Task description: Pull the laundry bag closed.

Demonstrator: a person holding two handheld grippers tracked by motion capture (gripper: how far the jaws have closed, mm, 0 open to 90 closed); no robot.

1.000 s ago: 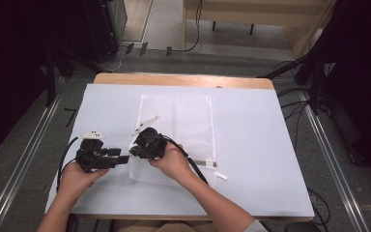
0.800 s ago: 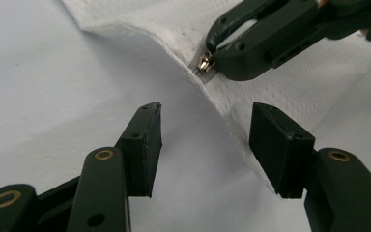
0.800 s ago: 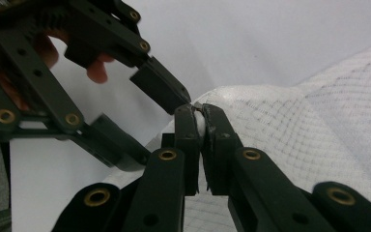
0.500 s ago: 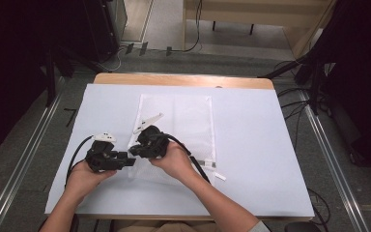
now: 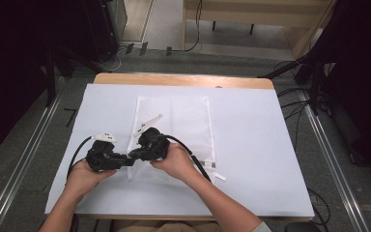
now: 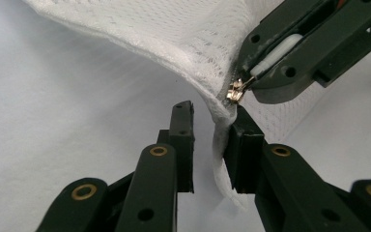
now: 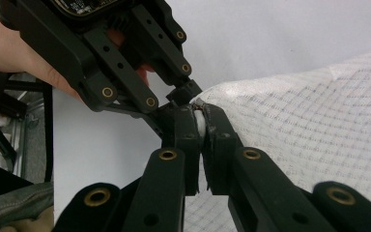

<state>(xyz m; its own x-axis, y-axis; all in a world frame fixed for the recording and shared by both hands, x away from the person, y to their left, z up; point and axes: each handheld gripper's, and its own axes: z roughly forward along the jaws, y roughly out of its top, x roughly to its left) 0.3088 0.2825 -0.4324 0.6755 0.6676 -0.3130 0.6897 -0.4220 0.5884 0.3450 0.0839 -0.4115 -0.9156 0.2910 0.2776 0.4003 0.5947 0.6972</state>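
**Both grippers meet at the mesh bag's near-left corner**

Your left gripper [image 6: 207,145] stands partly open, its jaws apart around the bag's hanging edge; the cloth lies against one jaw and clear of the other. Your right gripper [image 7: 199,126] is clamped tight on the zipper pull [image 6: 236,91], a white tab squeezed between its jaws. That corner of the mesh bag [image 5: 188,116] is lifted off the white table cover [image 5: 265,145]; the rest lies flat beyond your hands, mid-table.

White open-weave mesh bag [image 6: 193,38] with a shiny brass-coloured zip pull [image 6: 235,90] — between matt black plastic jaws.
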